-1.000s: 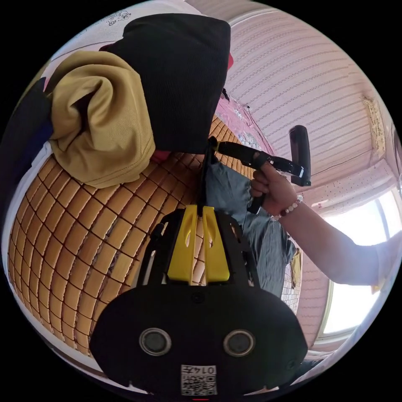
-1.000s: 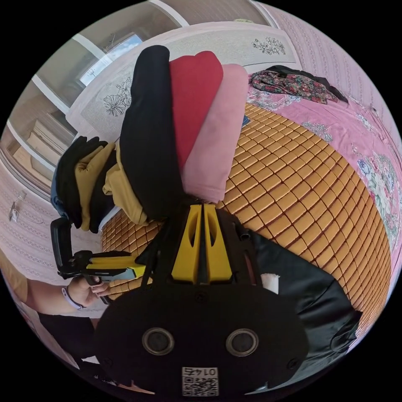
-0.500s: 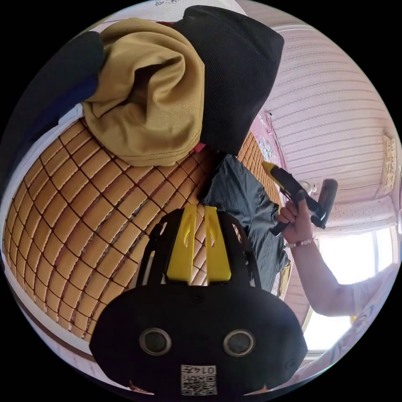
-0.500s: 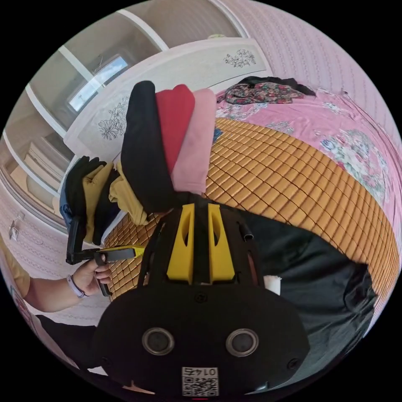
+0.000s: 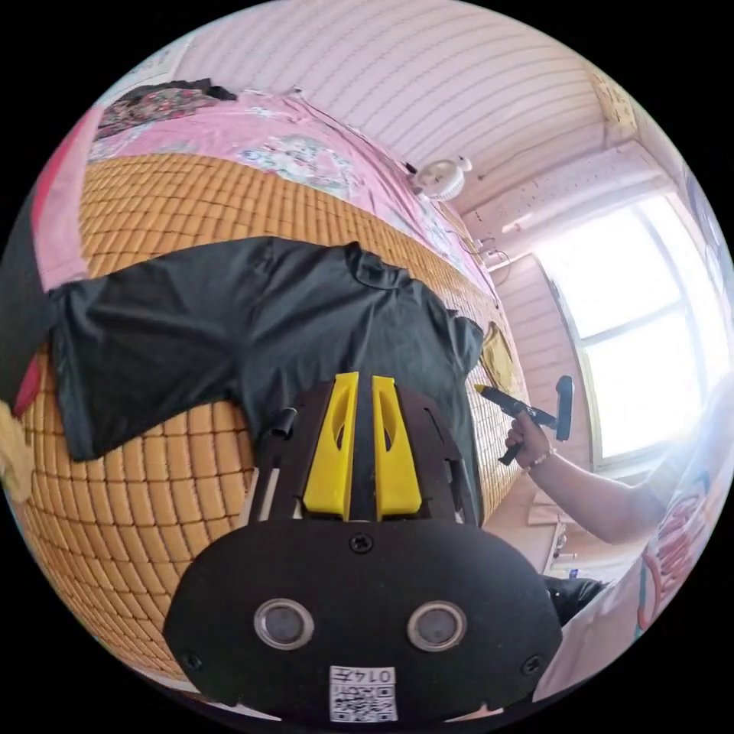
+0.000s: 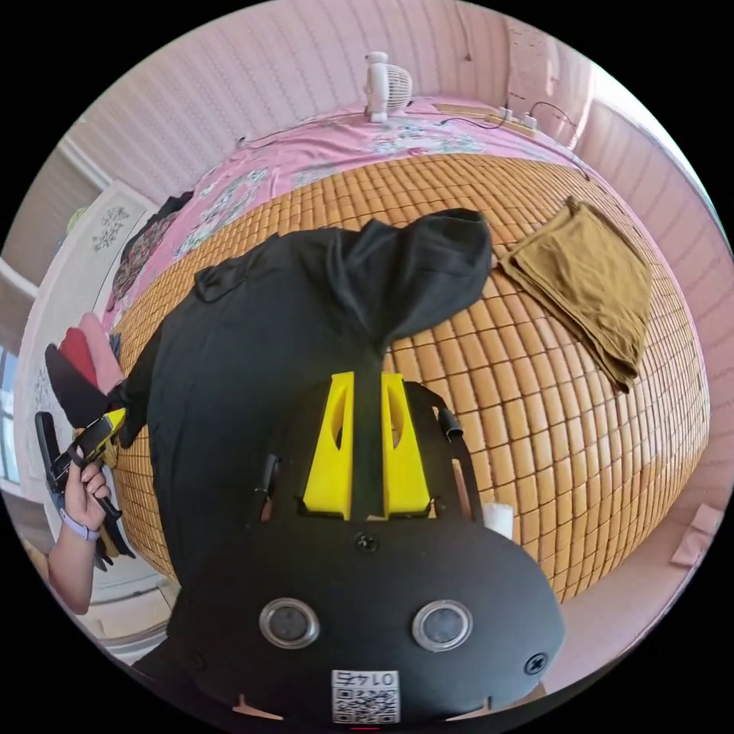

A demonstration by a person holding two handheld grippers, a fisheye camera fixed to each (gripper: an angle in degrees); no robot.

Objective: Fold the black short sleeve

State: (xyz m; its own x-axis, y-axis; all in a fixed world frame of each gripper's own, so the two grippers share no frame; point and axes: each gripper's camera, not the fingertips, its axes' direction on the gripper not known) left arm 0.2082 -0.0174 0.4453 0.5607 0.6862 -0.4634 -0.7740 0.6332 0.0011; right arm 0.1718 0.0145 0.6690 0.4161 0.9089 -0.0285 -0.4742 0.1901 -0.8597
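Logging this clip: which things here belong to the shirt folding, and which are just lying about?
Job in hand:
- black short sleeve
- left hand-held gripper
- right hand-held gripper

Lying about:
- folded tan garment
- small white fan
- stacked clothes

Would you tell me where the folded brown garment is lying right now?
In the right gripper view, the folded brown garment lies on the woven mat, upper right, just beyond the black shirt sleeve's end.

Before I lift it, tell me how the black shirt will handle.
The black shirt is probably floppy: one sleeve has bunched up on the bamboo mat. It looks thin, so likely light. Its slight sheen suggests that it may slide in a gripper.
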